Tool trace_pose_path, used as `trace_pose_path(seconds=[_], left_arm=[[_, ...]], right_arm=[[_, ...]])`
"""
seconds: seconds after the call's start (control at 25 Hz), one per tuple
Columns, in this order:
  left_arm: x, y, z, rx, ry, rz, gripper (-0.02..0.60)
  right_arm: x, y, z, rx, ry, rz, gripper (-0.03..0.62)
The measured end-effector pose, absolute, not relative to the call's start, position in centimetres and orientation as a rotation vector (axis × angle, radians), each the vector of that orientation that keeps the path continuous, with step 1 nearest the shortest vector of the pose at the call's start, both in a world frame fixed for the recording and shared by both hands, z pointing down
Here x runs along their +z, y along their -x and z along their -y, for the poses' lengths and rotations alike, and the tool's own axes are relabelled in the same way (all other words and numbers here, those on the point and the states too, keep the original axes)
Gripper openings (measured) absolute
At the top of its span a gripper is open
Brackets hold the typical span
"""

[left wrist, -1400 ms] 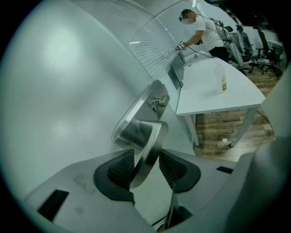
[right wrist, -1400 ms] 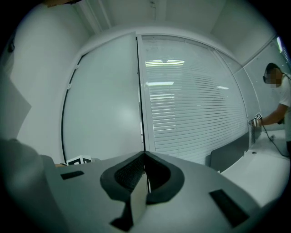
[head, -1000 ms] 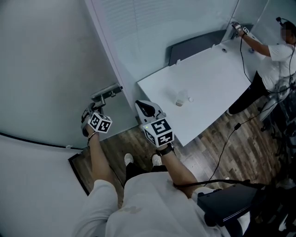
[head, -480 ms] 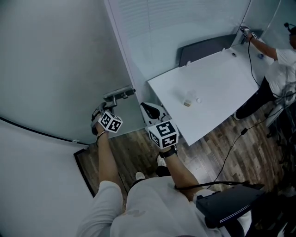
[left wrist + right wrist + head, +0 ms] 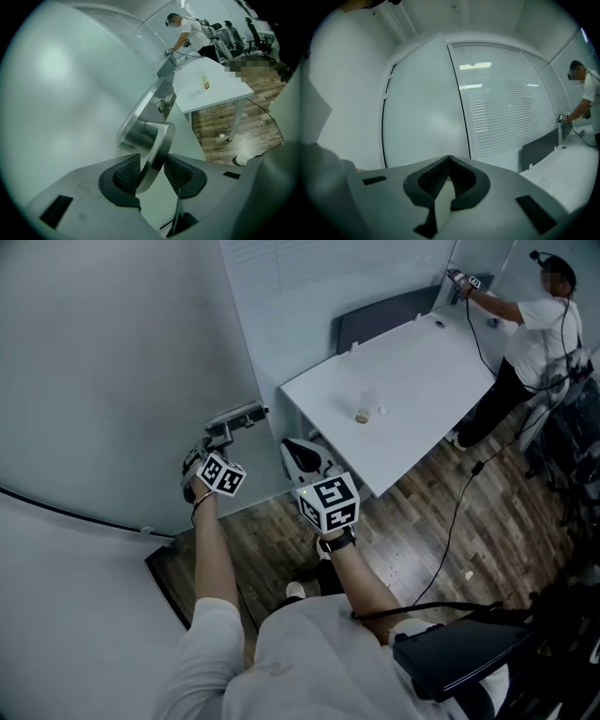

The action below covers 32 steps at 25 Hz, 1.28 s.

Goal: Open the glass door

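Observation:
The glass door point(image 5: 122, 362) fills the left of the head view, with a metal lever handle point(image 5: 236, 416) on its edge. My left gripper point(image 5: 216, 435) is shut on that handle. In the left gripper view the lever point(image 5: 157, 147) runs between the two black pads point(image 5: 125, 172) of the left gripper point(image 5: 150, 171), and the round rose plate point(image 5: 138, 119) sits just beyond. My right gripper point(image 5: 298, 450) hangs beside the door, under the table corner, shut with nothing in it. In the right gripper view the right gripper point(image 5: 449, 164) points at the frosted door panel point(image 5: 422, 108).
A white table point(image 5: 412, 381) with a small cup point(image 5: 362, 415) stands right of the door. Another person point(image 5: 534, 324) works at its far end. A cable point(image 5: 459, 512) trails over the wood floor. Slatted blinds point(image 5: 506, 112) cover the glass wall.
The left gripper stays on the handle and has shifted a little with it. The right gripper has drawn back from the table corner. The head view has swung.

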State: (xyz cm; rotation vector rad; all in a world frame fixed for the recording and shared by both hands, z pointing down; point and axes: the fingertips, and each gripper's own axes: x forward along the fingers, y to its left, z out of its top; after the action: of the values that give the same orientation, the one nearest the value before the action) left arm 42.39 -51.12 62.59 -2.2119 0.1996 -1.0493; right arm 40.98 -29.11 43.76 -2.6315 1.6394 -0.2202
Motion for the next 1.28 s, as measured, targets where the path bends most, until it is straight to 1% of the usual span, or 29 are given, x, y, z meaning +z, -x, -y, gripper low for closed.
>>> trace_pose_path(seconds=[0.36, 0.64, 0.92, 1.28], left_arm=[[62.9, -38.8, 48.9, -1.014, 2.201, -0.140, 0.146], [63.1, -35.7, 46.8, -1.006, 2.194, -0.092, 0.146], [63.8, -33.0, 45.4, -1.033, 2.176, -0.123, 0.146], [64.0, -28.9, 43.1, -1.081, 2.123, -0.284, 0.147]], right_arm=[[43.1, -35.7, 23.3, -0.181, 2.767, -1.417, 0.003], [42.0, -32.1, 22.2, -0.156, 2.799, -1.403, 0.003], [42.2, -31.5, 20.9, -0.150, 2.777, -1.465, 0.003], [41.4, -30.5, 15.8, -0.110, 2.706, -1.625, 0.003]])
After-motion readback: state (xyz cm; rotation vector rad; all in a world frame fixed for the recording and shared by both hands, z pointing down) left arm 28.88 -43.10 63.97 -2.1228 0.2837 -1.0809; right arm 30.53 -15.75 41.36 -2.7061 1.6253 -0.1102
